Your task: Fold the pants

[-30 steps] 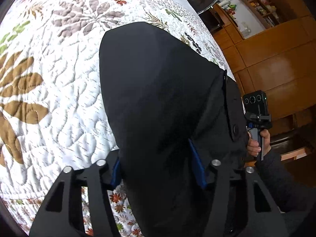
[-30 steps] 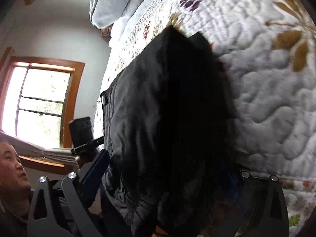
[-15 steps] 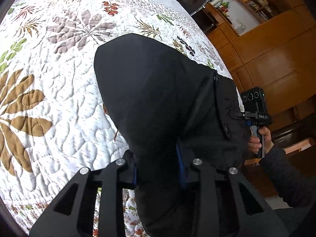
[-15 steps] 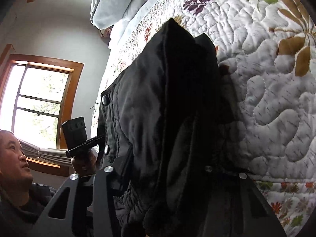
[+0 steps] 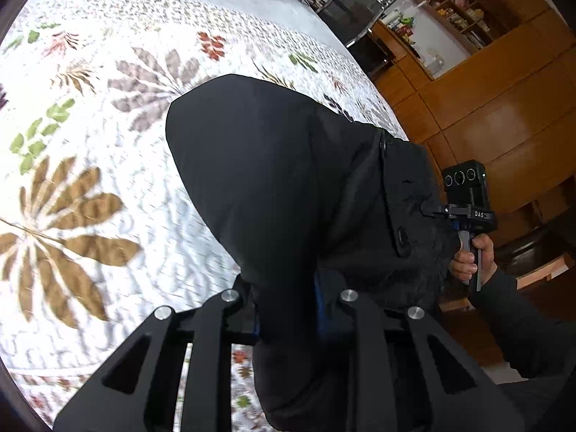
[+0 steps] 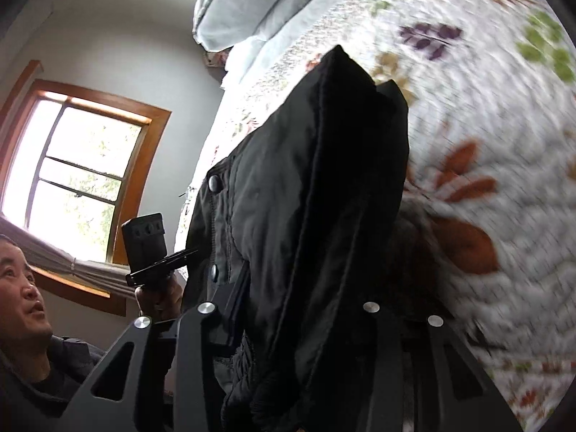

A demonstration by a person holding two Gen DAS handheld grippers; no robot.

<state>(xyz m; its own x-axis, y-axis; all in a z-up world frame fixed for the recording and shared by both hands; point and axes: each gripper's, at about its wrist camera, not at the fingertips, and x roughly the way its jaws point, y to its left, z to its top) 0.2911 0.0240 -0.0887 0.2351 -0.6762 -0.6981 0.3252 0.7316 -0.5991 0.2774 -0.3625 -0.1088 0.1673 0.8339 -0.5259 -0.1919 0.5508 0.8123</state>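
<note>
Where the quilt covers the bed, we see white fabric with a leaf print; wooden cabinets stand at two o'clock in the left view, one window at nine o'clock in the right view. We count one pair of black pants, bunched on the quilt. Left claw and right claw are each closing, fabric pinched between the jaws.
</note>
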